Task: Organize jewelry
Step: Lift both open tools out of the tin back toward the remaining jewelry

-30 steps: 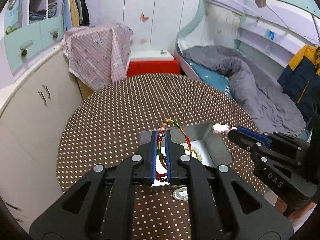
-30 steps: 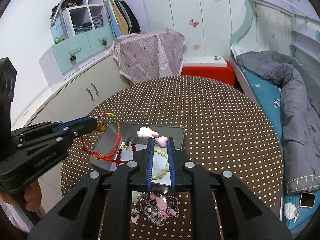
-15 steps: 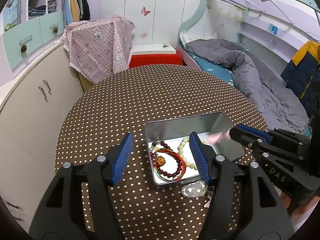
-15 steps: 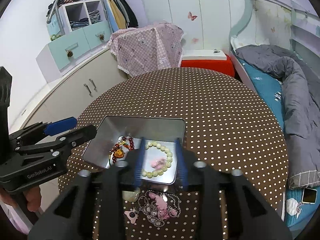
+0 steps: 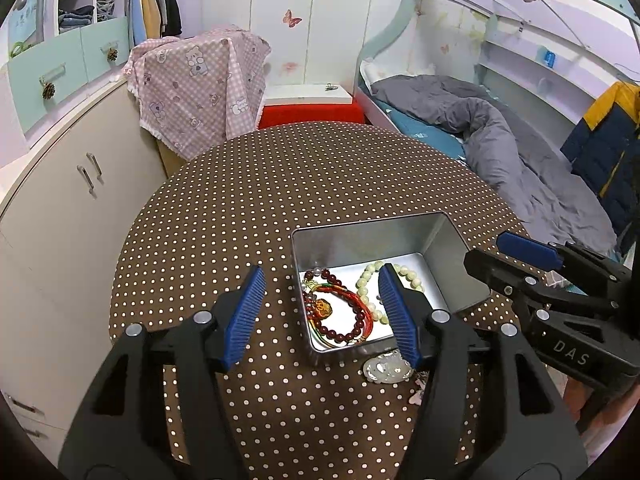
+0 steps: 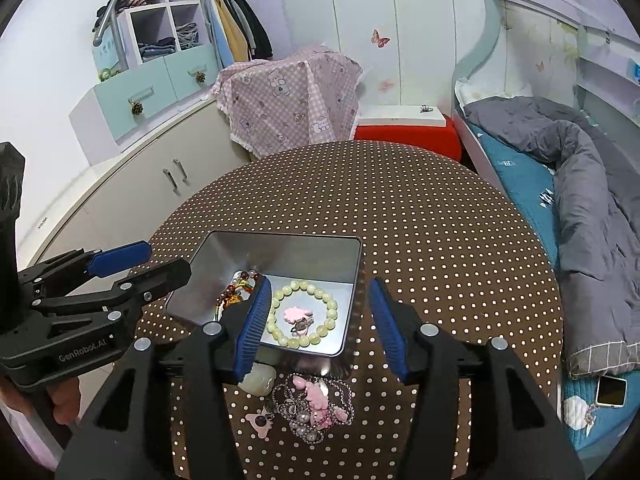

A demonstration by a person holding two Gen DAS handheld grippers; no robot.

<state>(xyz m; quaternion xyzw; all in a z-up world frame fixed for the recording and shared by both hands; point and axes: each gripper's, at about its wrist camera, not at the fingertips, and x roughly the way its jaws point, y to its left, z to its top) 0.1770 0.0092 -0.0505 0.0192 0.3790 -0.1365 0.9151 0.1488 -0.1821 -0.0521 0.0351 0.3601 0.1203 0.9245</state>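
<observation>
A silver metal tin (image 5: 460, 256) (image 6: 288, 248) sits on the polka-dot table. In it lie a red bead bracelet with red-green cords (image 5: 340, 316) (image 6: 234, 294), a pale green bead bracelet (image 5: 404, 276) (image 6: 304, 316) and a pink charm (image 6: 297, 315). My left gripper (image 5: 320, 316) is open and empty above the tin's near left corner. My right gripper (image 6: 318, 320) is open and empty above the tin's near edge. On the table in front of the tin lie a pale jade pendant (image 5: 386, 368) (image 6: 260, 378) and a tangle of chains with pink charms (image 6: 314, 402).
The round table (image 5: 320, 176) has a brown dotted cloth. White cabinets (image 5: 60, 200) stand to the left. A bed with a grey duvet (image 6: 580, 184) is on the right. A pink checked cloth (image 5: 200, 88) covers something behind the table.
Both grippers opened. The left dropped the red corded bracelet into the tin, the right dropped the pink charm inside the green bracelet. Both drew back and up.
</observation>
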